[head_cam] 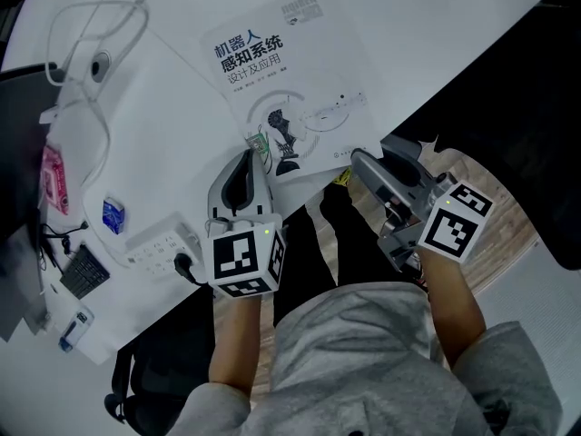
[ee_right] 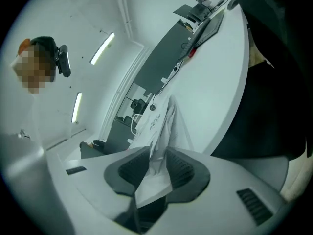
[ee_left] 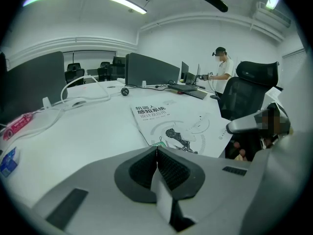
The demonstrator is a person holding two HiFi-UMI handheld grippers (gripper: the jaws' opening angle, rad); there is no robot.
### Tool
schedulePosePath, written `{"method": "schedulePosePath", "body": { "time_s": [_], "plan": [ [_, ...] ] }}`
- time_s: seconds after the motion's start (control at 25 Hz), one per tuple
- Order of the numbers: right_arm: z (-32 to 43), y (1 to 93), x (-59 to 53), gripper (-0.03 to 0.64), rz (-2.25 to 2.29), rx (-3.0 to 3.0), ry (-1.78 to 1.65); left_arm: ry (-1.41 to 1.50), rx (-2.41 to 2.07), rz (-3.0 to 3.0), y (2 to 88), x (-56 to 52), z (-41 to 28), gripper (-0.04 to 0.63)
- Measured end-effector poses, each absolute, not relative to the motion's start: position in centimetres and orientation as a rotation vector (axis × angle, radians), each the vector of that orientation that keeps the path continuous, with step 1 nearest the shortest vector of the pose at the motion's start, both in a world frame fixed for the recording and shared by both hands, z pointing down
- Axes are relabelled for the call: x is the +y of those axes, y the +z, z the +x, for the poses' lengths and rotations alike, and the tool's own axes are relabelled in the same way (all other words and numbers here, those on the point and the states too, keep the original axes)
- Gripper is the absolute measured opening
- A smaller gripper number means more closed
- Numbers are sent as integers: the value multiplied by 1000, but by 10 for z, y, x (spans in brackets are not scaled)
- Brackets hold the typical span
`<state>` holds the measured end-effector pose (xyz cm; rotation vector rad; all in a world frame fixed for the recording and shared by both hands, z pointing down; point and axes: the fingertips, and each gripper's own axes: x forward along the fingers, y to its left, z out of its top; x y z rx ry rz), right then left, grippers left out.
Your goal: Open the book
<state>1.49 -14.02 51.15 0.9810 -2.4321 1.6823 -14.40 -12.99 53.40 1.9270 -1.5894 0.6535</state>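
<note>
Right gripper [head_cam: 358, 160] clamps the near right corner of the book [head_cam: 289, 80], closed left gripper [head_cam: 253, 156] just beside its near left corner

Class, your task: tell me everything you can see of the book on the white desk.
The book is a paperback with a glossy white cover, dark Chinese title characters and a grey robot drawing ringed by arcs. It lies closed, cover up, skewed on the white desk, its near corner at the desk's edge. The right gripper has that corner between its fingers, which appear to pinch it. The left gripper, shut, sits by its near edge.
</note>
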Motion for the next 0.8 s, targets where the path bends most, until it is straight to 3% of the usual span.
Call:
{"method": "schedulePosePath", "body": {
  "time_s": [0.16,0.28,0.8],
  "plan": [
    [23,527,-153,101,1124,-2408,1385,624,-1549,1958,544,-131,-138,14],
    [30,527,-162,71,1199,-2405,1349,580,-1522,1963,548,-136,-133,14],
    [21,442,-185,48,1091,-2592,928,514,-1596,1915,495,-152,-106,14]
  ]
}}
